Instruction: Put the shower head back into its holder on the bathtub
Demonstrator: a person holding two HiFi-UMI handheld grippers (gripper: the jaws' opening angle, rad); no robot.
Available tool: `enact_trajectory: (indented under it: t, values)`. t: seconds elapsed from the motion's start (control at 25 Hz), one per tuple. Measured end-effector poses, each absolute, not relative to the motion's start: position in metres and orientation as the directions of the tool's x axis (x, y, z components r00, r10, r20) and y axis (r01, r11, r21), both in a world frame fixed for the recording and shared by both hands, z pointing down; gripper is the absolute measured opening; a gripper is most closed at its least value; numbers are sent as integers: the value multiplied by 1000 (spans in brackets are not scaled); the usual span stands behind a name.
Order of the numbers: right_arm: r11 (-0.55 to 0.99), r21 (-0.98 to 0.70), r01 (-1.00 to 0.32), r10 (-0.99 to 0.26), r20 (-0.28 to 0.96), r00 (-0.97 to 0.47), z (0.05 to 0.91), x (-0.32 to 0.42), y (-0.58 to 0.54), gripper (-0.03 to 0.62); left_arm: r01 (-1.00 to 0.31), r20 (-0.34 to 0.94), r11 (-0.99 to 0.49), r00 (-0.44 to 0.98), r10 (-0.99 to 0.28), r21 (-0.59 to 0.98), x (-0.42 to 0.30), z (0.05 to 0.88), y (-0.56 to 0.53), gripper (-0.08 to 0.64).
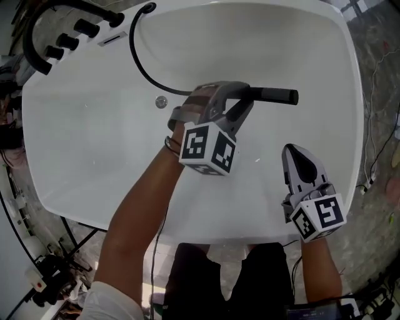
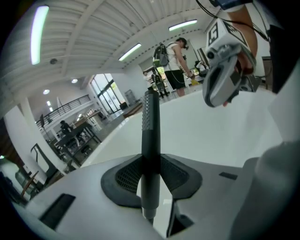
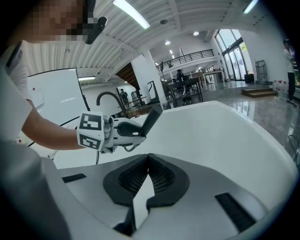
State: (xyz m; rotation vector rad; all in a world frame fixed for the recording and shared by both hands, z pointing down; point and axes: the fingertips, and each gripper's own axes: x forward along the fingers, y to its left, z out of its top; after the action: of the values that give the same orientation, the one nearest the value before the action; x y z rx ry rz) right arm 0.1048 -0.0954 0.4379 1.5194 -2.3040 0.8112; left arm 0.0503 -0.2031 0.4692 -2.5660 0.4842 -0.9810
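A slim black shower head on a black hose is clamped in my left gripper, held level above the middle of the white bathtub. In the left gripper view the wand stands upright between the pads, gripped near its lower end. The hose runs back to a black-rimmed holder opening on the tub's far deck. My right gripper hovers over the tub's near right side, shut with nothing in it; its pads meet. From there I see the left gripper with the wand.
A black curved faucet and two black knobs sit on the far left deck. A round metal overflow cap is on the tub wall. Cables and stands lie on the floor around the tub. People stand far off.
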Motion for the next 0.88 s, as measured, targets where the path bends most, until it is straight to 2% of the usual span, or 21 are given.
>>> enact_trajectory:
  t: [0.2,0.52,0.64,0.88]
  values:
    - [331,-302,-894,-760,476,-442,377,94,-99,12,-428,417,-809,701,-579,-403,25,348,-206,127]
    - [404,-268,-874,-798,365,-480,244,93,-130,11,-738,132,-593,585,-800,-323,-44,143,-230,127]
    - [445,-250,-860,-800,322,-507,200,90,-140,11,-807,69,-521,524,-849,-278,-61,86,-232,127]
    - [505,-174,-845,-799,277,-535,129,72,-165,11,-861,-1,-452,465,-885,-234,-89,21,-238,127]
